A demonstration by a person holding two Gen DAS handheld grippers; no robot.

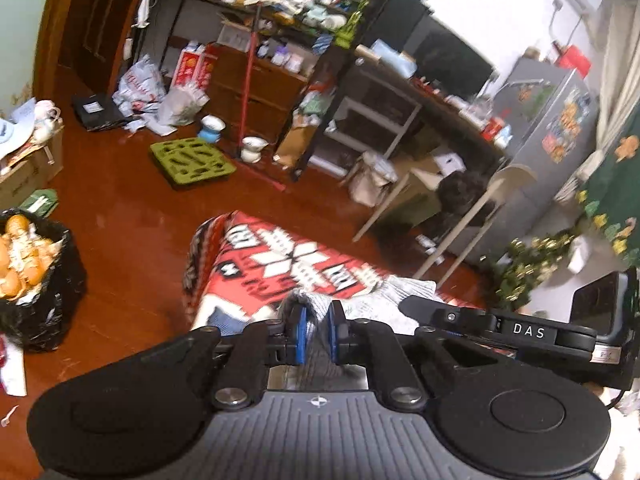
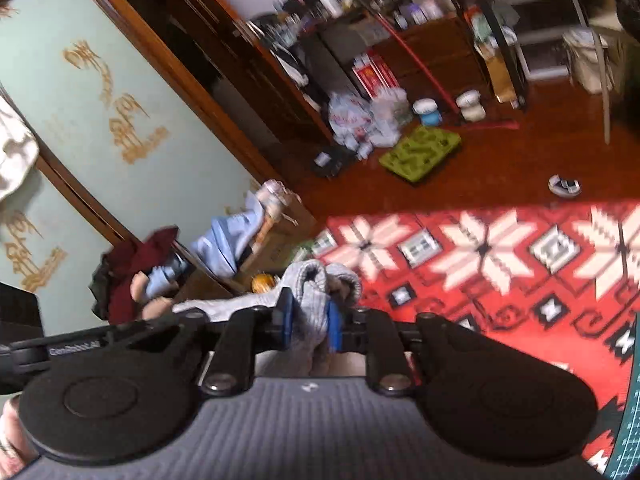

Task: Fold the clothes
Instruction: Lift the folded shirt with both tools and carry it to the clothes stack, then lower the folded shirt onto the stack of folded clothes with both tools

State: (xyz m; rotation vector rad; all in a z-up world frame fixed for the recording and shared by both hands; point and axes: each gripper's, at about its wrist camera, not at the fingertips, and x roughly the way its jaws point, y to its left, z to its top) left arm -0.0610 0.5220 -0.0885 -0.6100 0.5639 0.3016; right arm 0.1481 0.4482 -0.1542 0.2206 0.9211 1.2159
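Only the left wrist view shows the right gripper [image 1: 412,304] beside the grey knit [image 1: 316,308]

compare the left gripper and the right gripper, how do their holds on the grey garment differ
The left gripper pinches a thin, flat fold of the grey knit garment, while the right gripper clamps a thicker bunch that bulges above its fingers. Fabric ahead of the left gripper lies spread on the red patterned blanket; ahead of the right it curls into a rolled hem. Both are shut on the same garment with blue pads.
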